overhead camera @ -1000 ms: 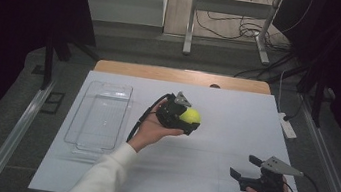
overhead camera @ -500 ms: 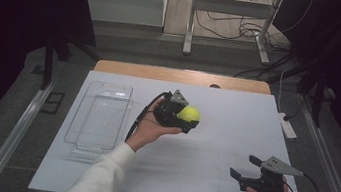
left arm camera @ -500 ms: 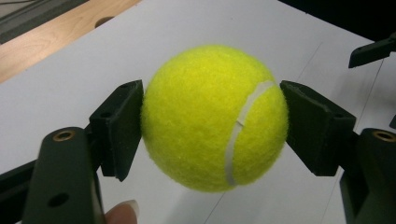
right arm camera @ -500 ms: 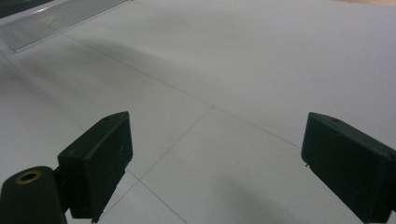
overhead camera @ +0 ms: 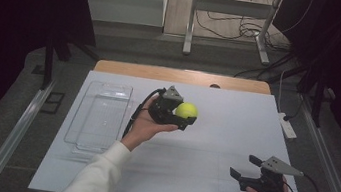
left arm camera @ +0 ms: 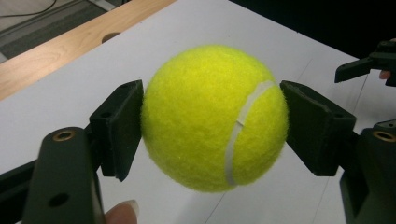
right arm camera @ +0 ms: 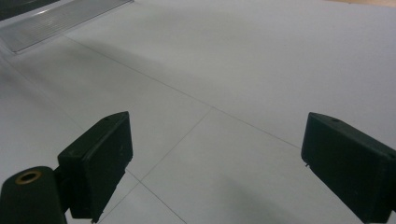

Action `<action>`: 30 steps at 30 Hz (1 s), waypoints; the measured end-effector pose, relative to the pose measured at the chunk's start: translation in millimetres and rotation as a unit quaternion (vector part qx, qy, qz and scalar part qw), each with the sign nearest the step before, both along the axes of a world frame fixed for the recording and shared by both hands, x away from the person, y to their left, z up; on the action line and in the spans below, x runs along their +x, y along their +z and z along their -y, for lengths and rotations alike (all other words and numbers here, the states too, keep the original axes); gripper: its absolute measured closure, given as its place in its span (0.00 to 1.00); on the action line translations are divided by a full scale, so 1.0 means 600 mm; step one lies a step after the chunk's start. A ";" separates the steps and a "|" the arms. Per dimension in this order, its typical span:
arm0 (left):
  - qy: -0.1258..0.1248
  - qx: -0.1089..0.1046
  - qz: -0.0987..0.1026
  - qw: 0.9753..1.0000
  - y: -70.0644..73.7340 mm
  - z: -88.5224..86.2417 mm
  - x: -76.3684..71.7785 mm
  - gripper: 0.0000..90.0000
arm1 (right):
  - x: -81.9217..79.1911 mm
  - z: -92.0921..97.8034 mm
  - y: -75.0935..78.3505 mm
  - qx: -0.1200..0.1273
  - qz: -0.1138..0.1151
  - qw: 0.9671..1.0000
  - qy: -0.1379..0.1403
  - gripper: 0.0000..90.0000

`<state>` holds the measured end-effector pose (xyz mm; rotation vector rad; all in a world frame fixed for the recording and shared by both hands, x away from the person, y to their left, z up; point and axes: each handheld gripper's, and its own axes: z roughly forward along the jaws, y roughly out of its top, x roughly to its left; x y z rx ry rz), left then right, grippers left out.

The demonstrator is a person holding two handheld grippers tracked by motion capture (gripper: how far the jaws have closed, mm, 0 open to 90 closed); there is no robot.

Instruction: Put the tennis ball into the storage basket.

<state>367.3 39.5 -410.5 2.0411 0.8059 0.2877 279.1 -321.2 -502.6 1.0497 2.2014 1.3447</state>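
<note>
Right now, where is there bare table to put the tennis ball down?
Bare white table lies between the left gripper, shut on the tennis ball, and the open right gripper. The clear tray takes the left edge.

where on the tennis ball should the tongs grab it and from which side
Across its widest middle, one pad on each opposite flank, as the left tongs now hold the tennis ball. It is round, so a grip off the middle would probably slip. It is held above the white table, so the open right tongs could come level from its free side.
</note>
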 end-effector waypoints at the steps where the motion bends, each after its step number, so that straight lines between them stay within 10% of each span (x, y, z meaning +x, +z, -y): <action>1: 0.001 -0.002 0.000 1.000 0.001 -0.002 0.000 0.29 | 0.000 0.000 0.000 0.000 0.000 1.000 0.000 0.10; 30: 0.012 -0.028 0.012 0.999 0.017 -0.038 -0.014 0.29 | 0.000 0.000 0.000 0.000 0.000 1.000 -0.001 0.10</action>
